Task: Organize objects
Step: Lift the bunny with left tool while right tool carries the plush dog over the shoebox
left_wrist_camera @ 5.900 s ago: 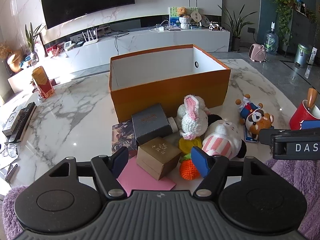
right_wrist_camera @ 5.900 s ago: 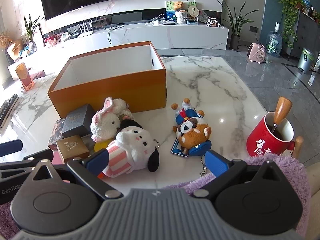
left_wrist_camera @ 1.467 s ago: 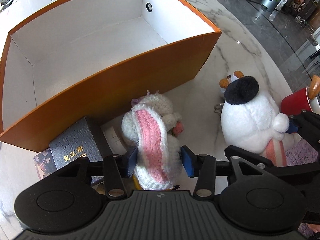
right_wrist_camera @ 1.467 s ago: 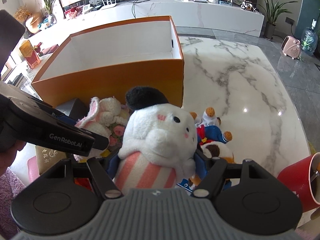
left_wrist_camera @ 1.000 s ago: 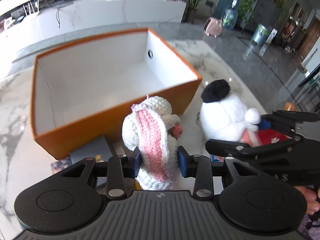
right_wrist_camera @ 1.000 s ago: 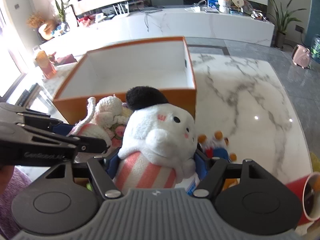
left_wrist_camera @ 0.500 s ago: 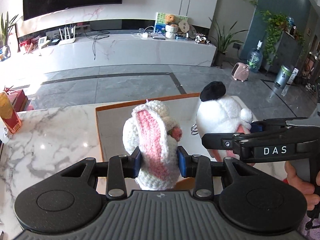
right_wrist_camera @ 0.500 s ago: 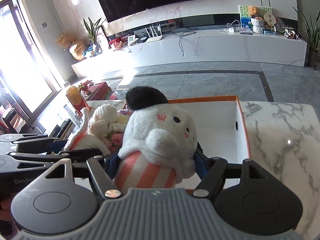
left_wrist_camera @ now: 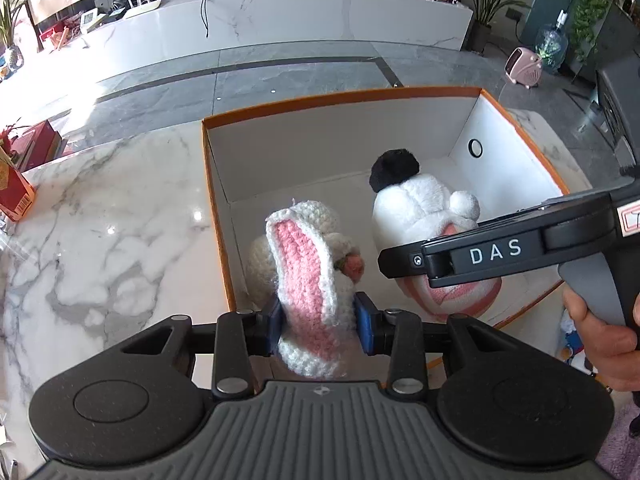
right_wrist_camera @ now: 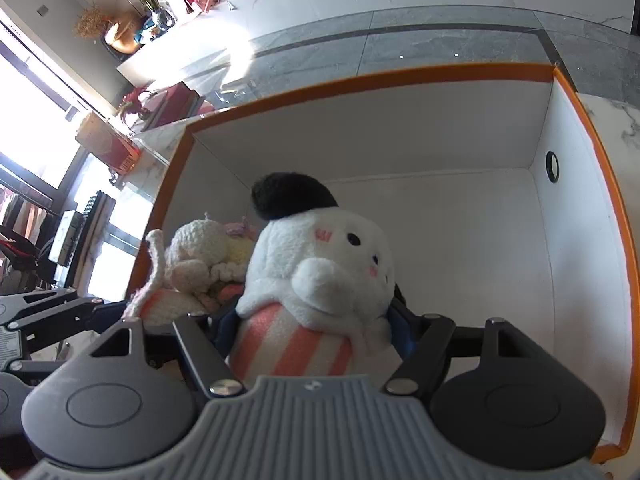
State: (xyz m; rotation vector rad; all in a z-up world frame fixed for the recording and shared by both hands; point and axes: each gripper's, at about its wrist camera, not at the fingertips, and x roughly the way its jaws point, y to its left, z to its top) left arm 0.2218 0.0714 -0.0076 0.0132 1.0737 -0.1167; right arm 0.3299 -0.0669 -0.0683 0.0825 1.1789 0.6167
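We are looking down along our two tools. Close to us, the left hand-held gripper (left_wrist_camera: 319,322) is squeezing the knitted bunny (left_wrist_camera: 308,280) between its blue pads (left_wrist_camera: 366,328). The pads are pressing on the bunny's white and pink ear, one on each side. The bunny is hanging over the left part of the orange box (left_wrist_camera: 212,184), just inside its left wall.

The right hand-held gripper (right_wrist_camera: 316,334) is squeezing the white plush toy (right_wrist_camera: 324,276) around its pink and white striped body. The toy is wearing a black hat, and its face is looking to the right in the right wrist view. The toy is hanging above the white floor of the box, near the middle. In the left wrist view we are seeing the same toy (left_wrist_camera: 420,208) from behind, with the black arm of the right tool crossing in front of it. A person's hand (left_wrist_camera: 600,328) is holding that tool's grip at the right edge.

The bunny and the toy are side by side, with the bunny on the left. In the right wrist view they are looking very close, but we cannot tell if they are touching.

The box is standing on the marble worktop (left_wrist_camera: 104,240). Its inside is white.

Farther away, a red carton (left_wrist_camera: 16,192) is standing on the left of the worktop. Beyond the box a grey floor and a long white cabinet (left_wrist_camera: 280,16) are showing.
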